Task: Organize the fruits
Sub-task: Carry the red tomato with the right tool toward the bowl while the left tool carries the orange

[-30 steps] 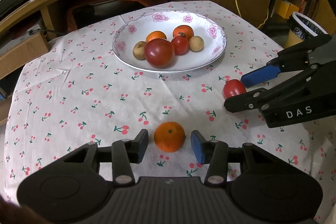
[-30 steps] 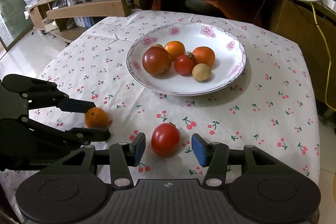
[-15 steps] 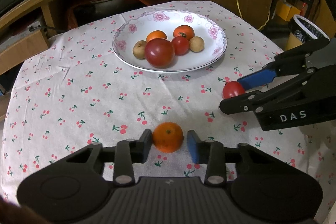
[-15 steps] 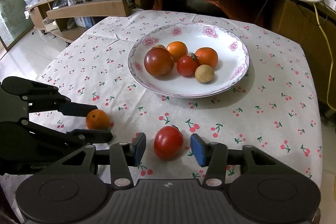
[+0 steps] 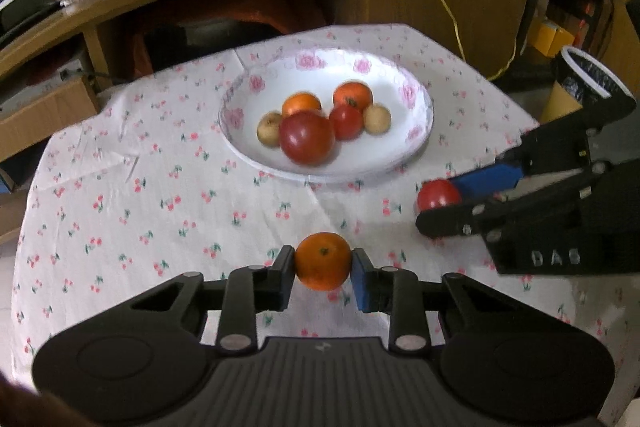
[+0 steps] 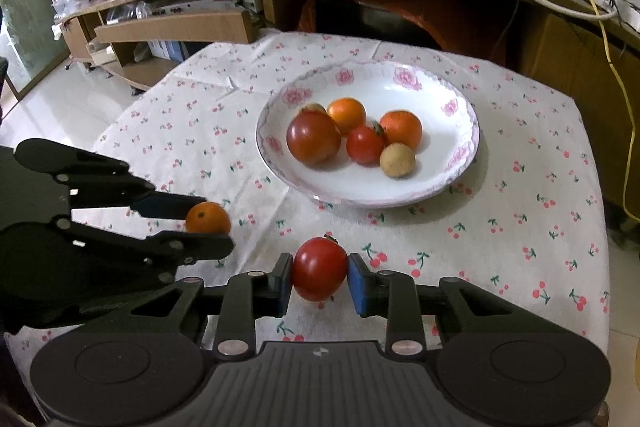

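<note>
Surface [image 5: 120,211]: cherry-print cloth, carrying all task items.
Plate [image 5: 416,131]: white, floral rim, toward the far edge; six fruits inside.
Left hand-held gripper [image 5: 323,269]: clamped on the tangerine [image 5: 322,260], near the front edge.
Right hand-held gripper [image 6: 319,277]: clamped on the tomato [image 6: 319,269], near the front edge, to the tangerine's right.
Step in hand: both grasps made; fruits not yet carried. Next move likely calls for lifting each over the rim and releasing into bare plate space without the grippers colliding.
</note>
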Demonstrator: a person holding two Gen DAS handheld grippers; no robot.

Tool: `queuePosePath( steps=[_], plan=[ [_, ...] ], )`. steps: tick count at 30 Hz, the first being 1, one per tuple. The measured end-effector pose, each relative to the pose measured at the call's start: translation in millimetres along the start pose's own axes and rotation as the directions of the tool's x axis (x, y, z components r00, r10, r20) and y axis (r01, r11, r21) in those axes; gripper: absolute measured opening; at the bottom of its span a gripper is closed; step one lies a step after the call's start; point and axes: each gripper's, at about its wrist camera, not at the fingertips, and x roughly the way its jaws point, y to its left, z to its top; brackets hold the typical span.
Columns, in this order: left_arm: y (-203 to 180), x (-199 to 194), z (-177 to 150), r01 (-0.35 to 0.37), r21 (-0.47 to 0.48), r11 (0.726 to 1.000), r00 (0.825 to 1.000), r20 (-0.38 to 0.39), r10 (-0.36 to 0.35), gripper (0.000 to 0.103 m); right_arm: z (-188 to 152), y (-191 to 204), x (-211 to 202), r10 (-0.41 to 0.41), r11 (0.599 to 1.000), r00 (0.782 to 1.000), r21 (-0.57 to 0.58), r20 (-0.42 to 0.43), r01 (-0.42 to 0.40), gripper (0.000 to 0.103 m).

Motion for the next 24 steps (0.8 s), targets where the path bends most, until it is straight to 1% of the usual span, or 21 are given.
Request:
queuePosePath(
  steps=[9,15,24],
  plan=[
    [-2,-3,24,-0.009,-0.002,1.000,0.999,0.052,0.009,0.035,13,-3,-7,-0.005,1.000,0.999,0.025,0.050,0.004,0.029],
    [0,0,40,-0.017,-0.018,1.000,0.997,0.077,0.018,0.035,27,-10,-10,-0.028,0.998,0.995,0.052,0.093,0.023,0.029],
    [8,21,60,-0.046,-0.032,0.998,0.996,0.072,0.048,0.035,43,-24,5,-0.061,0.995,0.992,0.085,0.113,0.051,0.029]
  ],
)
